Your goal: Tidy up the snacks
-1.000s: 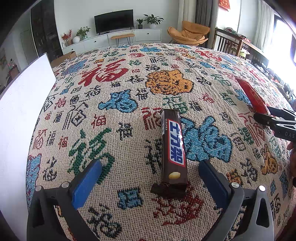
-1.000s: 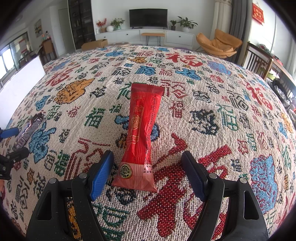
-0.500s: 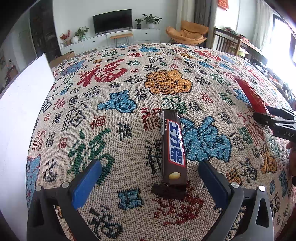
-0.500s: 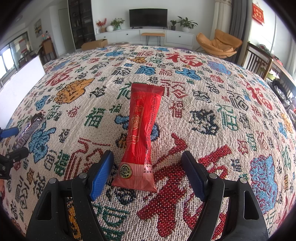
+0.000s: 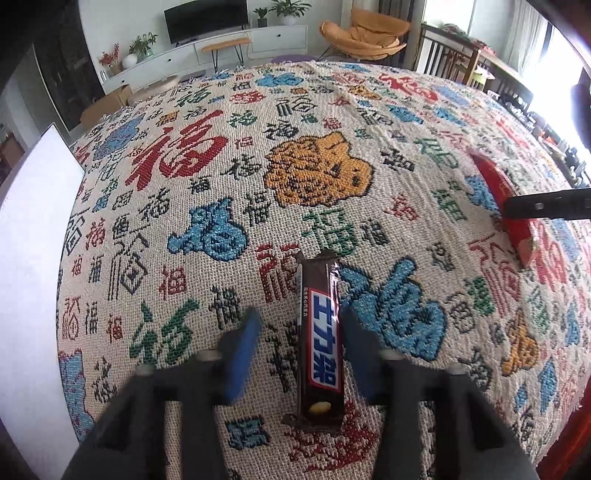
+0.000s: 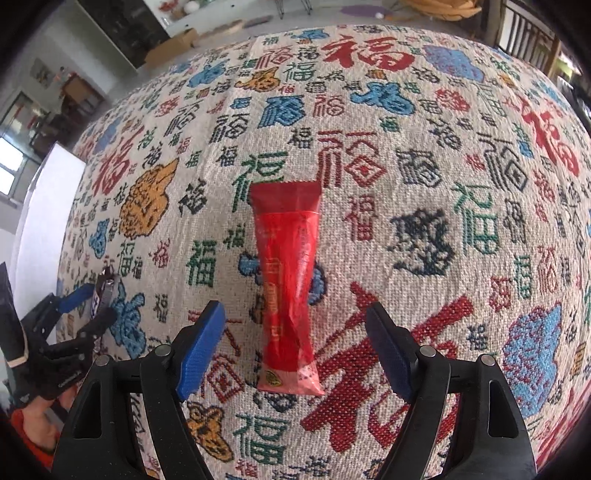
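A brown chocolate bar (image 5: 321, 350) with a blue and white label lies lengthwise on the patterned tablecloth (image 5: 314, 173). My left gripper (image 5: 301, 347) is closing on its near half. The blue pads are blurred; the right one is against the wrapper and the left one is close beside it. The right wrist view shows that left gripper (image 6: 98, 304) narrowed around the bar (image 6: 105, 288). A red snack packet (image 6: 288, 277) lies flat, and my right gripper (image 6: 295, 332) stands open astride its near end without touching it. In the left wrist view the packet (image 5: 506, 199) lies at the right.
A white board (image 5: 26, 277) stands along the table's left edge. A person's hand (image 6: 33, 424) holds the left gripper at the lower left. Beyond the table are a TV cabinet, an orange chair (image 5: 365, 33) and wooden chairs. The cloth between the two snacks is bare.
The left jaws have swung inward from wide open to close around the chocolate bar. The right gripper has tipped further down and shifted, its jaws still wide over the red packet.
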The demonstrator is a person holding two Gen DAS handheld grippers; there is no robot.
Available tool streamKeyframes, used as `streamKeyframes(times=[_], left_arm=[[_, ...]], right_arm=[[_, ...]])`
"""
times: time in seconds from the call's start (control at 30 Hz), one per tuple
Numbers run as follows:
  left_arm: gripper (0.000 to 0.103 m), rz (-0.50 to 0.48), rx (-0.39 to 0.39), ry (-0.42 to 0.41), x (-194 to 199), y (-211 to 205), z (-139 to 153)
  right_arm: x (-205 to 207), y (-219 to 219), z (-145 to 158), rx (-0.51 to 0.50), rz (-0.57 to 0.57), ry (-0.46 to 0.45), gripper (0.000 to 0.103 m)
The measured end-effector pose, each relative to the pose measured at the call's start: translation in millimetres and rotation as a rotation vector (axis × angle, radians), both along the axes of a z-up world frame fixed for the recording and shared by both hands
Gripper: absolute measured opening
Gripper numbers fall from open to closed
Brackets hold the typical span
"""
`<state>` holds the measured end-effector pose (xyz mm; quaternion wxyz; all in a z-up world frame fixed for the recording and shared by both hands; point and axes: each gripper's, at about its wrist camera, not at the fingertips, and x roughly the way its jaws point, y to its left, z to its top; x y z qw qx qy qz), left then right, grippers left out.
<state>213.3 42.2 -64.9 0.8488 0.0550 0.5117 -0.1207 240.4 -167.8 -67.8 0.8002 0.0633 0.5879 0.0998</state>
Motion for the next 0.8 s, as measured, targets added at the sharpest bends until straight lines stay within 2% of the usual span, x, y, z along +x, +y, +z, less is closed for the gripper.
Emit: streamKeyframes(times=[0.03,0.07,0.1,0.13,0.23,0.3,0.4,0.5,0.57,0.63,0.7,0.8], left_arm=[[0.017,0.006,-0.023,0.005,-3.0,4.4,1.4],[0.017,0.014,-0.04,0.004,-6.3,9.0,3.1],[0.017,0.021,-0.055,-0.004,-10.9,14.5,6.1],[0.017,0.031,-0.072,-0.017,-16.6,20.7,10.8],[0.017,0.072,-0.187,-0.059,-41.5,45.7,33.2],[0.017,0.097,-0.276,-0.083,-58.0,60.8,51.0],[0.017,0.136,-0.437,-0.136,-86.0,88.9,90.5],[0.017,0.168,-0.507,-0.222,-109.4,121.5,139.6],[0.017,0.198,-0.511,-0.278,-120.4,148.2,170.3],[0.017,0.241,-0.482,-0.325,-130.8,180.7,196.0],[0.017,0.303,-0.399,-0.367,-138.9,213.4,212.6],[0.017,0.407,-0.27,-0.371,-147.8,258.8,212.6]], right_arm=[[0.5,6.9,-1.2,-0.007,0.009,-0.004,0.079],[-0.1,13.0,-3.2,-0.015,0.016,-0.007,0.074],[-1.0,18.3,-6.0,-0.031,0.024,-0.002,0.04],[-2.7,23.0,-10.4,-0.064,0.027,0.016,0.017],[-13.0,24.5,-0.1,-0.104,0.019,-0.023,0.016],[-24.1,27.6,18.9,-0.099,0.031,-0.067,0.015],[-41.9,50.3,61.7,-0.022,0.092,-0.132,0.015],[-58.0,97.5,114.1,0.084,0.191,-0.211,0.015],[-68.1,140.6,143.3,0.16,0.264,-0.254,0.015],[-77.7,190.3,169.7,0.249,0.339,-0.28,0.015],[-88.2,241.0,188.0,0.325,0.415,-0.287,0.015],[-97.1,312.9,199.4,0.379,0.515,-0.28,0.015]])
